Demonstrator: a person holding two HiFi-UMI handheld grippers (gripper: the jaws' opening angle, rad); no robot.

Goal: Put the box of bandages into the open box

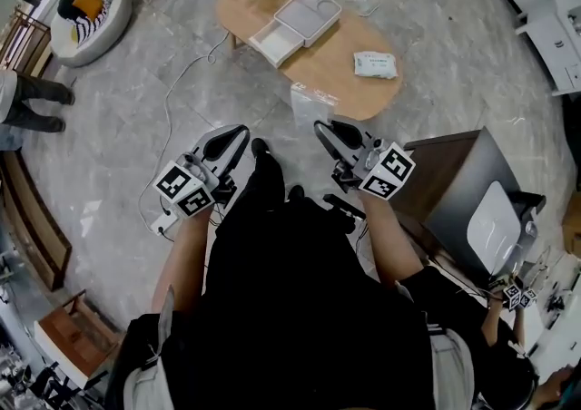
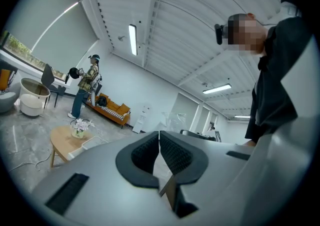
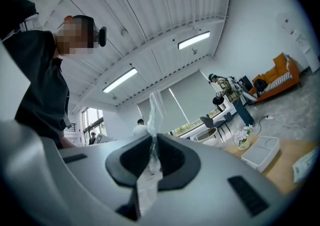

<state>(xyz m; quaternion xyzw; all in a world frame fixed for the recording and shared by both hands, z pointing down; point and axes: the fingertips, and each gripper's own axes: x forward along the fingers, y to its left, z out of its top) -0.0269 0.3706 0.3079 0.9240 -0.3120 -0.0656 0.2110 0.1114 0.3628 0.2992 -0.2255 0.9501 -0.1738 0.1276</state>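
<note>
Two grippers are held near the person's body: the left gripper [image 1: 238,136] has its jaws pressed together with nothing between them. Farther off on the oval counter [image 1: 331,82] the open box [image 1: 278,41] sits left of centre. The right gripper [image 1: 322,130] is pinched narrow on a sheet of clear plastic film [image 1: 311,102], and the box of bandages [image 1: 375,64] lies toward the counter's right end, apart from the open box.
</note>
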